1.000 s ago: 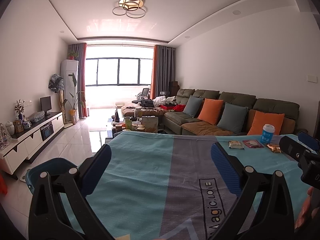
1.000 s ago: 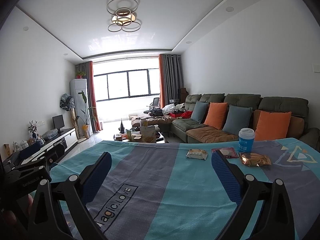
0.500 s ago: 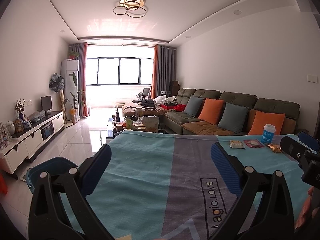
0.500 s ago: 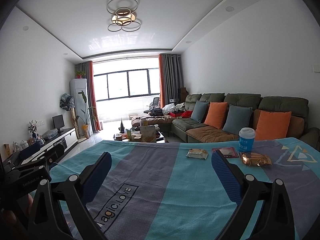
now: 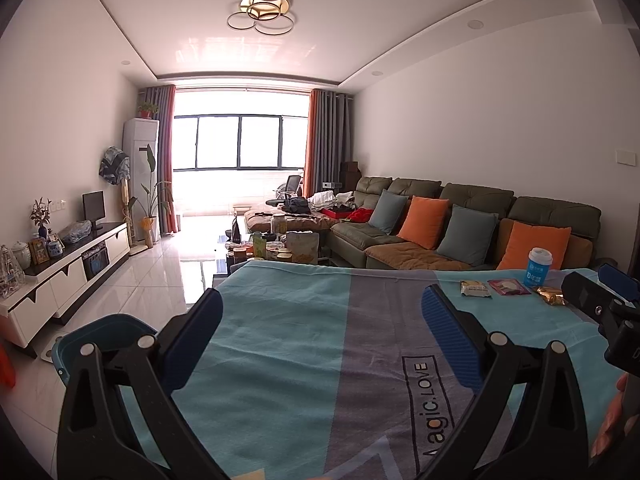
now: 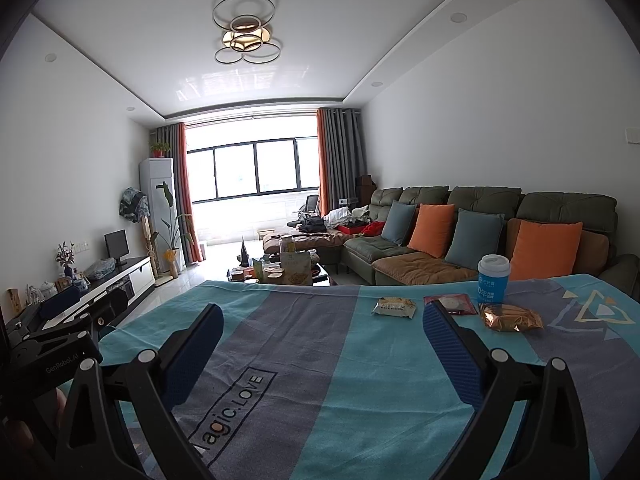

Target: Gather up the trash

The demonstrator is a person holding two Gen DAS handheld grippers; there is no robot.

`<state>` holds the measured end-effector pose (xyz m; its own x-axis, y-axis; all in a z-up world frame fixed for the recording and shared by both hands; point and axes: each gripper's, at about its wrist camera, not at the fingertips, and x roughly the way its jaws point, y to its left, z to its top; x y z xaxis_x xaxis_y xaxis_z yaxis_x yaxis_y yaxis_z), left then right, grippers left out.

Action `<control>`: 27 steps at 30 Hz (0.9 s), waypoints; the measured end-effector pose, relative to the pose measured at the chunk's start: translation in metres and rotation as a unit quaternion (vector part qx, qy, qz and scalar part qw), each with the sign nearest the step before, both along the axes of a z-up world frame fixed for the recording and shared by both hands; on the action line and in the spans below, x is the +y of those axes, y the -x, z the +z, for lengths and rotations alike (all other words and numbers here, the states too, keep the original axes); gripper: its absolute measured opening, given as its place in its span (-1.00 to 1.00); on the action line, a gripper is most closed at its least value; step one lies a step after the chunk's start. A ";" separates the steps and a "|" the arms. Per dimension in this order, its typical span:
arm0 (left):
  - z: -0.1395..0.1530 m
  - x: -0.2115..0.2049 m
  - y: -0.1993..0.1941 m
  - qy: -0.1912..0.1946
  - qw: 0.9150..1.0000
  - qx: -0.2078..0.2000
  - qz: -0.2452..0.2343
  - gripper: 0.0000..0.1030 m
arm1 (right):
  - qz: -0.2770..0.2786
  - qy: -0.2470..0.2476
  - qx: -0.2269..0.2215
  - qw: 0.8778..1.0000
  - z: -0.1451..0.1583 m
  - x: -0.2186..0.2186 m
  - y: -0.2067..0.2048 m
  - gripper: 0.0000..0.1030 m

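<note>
Nearest: left gripper (image 5: 322,312) and right gripper (image 6: 323,320), both hovering low above the cloth (image 6: 320,344), jaws spread wide, nothing between them. The cloth is teal and grey, printed "Magic.LOVE". Toward its far right part lies the trash in a loose row: pale wrapper (image 6: 394,307), red packet (image 6: 451,304), gold wrapper (image 6: 512,318), with a blue cup (image 6: 493,279) upright just behind the gold wrapper. At the cloth's left edge, on the floor, a blue bin (image 5: 100,332). Beyond: cluttered coffee table (image 6: 276,270), sofa (image 6: 460,236) with orange and blue cushions, window (image 6: 256,172).
</note>
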<state>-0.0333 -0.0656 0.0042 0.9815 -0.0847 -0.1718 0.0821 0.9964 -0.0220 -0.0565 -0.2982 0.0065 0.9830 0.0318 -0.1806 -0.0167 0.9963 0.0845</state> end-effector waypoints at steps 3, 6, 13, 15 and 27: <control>0.000 -0.001 0.000 0.000 1.000 0.000 0.000 0.90 | -0.001 0.000 0.000 1.000 0.000 0.000 0.001 0.87; 0.000 0.001 -0.001 0.000 1.000 0.000 0.001 0.90 | 0.000 0.000 0.001 1.000 0.000 0.000 0.001 0.87; 0.000 0.000 -0.001 0.000 1.000 0.001 0.001 0.89 | -0.001 0.000 0.001 1.000 -0.001 0.000 0.000 0.87; -0.001 0.002 -0.001 0.001 1.000 0.002 0.001 0.89 | 0.000 -0.001 0.000 1.000 -0.001 0.000 0.000 0.87; -0.003 0.004 -0.002 0.000 1.000 0.004 0.001 0.90 | 0.000 -0.001 0.002 1.000 -0.001 0.002 0.000 0.87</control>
